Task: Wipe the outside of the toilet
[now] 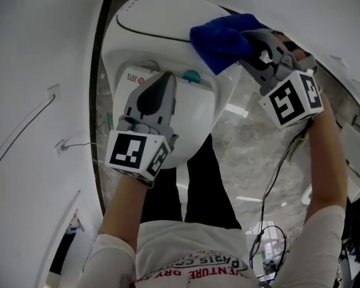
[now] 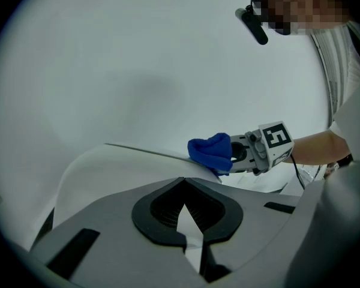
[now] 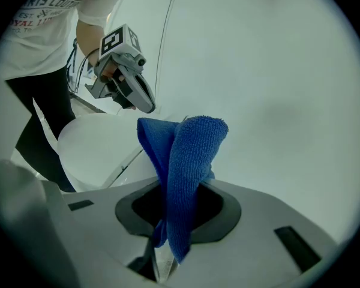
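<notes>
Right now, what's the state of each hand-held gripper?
Left hand-held gripper: closed, holding nothing.
Right hand-held gripper: closed on the blue cloth.

Grey left gripper (image 1: 165, 77) and right gripper (image 1: 247, 41) bear black-and-white marker cubes (image 1: 137, 155); white printed shirt (image 1: 192, 257), black trousers (image 1: 207, 185).

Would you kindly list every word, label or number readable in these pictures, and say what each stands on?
"PARIS CO": white shirt, cut off.
"DRY", "VENTURE": red line on the same shirt, cut off.
Sticker on the toilet: print too small to read.
Cubes on the left hand-held gripper and right hand-held gripper: marker patterns, no words.
Blue cloth: no print.
</notes>
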The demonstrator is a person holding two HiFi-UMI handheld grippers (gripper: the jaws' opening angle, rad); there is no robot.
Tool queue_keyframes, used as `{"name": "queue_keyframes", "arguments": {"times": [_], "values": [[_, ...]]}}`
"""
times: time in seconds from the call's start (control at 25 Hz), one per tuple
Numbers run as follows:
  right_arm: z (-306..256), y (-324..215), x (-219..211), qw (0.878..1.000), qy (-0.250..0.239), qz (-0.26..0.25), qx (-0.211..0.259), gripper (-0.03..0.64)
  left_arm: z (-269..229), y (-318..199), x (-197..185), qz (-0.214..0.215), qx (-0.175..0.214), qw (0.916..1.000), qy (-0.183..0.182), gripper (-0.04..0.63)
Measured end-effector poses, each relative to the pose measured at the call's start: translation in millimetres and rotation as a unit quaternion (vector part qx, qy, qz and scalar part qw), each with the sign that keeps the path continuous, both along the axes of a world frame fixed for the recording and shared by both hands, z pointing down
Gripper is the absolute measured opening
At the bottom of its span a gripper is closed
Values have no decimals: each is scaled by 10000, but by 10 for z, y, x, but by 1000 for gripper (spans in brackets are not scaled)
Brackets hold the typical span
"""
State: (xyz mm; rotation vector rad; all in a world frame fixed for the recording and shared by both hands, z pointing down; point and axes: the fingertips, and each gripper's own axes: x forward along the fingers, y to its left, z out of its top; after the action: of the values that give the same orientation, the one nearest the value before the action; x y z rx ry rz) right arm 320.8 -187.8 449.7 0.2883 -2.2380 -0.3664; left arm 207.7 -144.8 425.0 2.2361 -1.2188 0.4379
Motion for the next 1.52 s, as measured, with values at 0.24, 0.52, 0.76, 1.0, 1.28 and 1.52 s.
{"name": "queue_keyframes", "arguments": {"times": [0.24,0.52,0.76,1.0,1.28,1.52], "values": [[231,212,332,9973,-314,659,-107,86,183,174,336,354,-107,9993,-20,6],[657,533,578,9803,-669,1746,-631,86,339,365,583,892,-184,9958,31,6],[1047,832,656,9660,-811,2315,-814,86,522,552,717,1304,-189,9912,78,6],[1550,1267,642,9506,-857,2817,-982,86,746,756,694,1797,-233,9834,45,6],[2058,1788,492,9277,-961,3404,-1193,86,964,1034,563,2282,-159,9735,-28,6],[2237,2063,389,9105,-1033,3842,-1130,86,1128,1360,573,2873,-89,9576,-167,6]]}}
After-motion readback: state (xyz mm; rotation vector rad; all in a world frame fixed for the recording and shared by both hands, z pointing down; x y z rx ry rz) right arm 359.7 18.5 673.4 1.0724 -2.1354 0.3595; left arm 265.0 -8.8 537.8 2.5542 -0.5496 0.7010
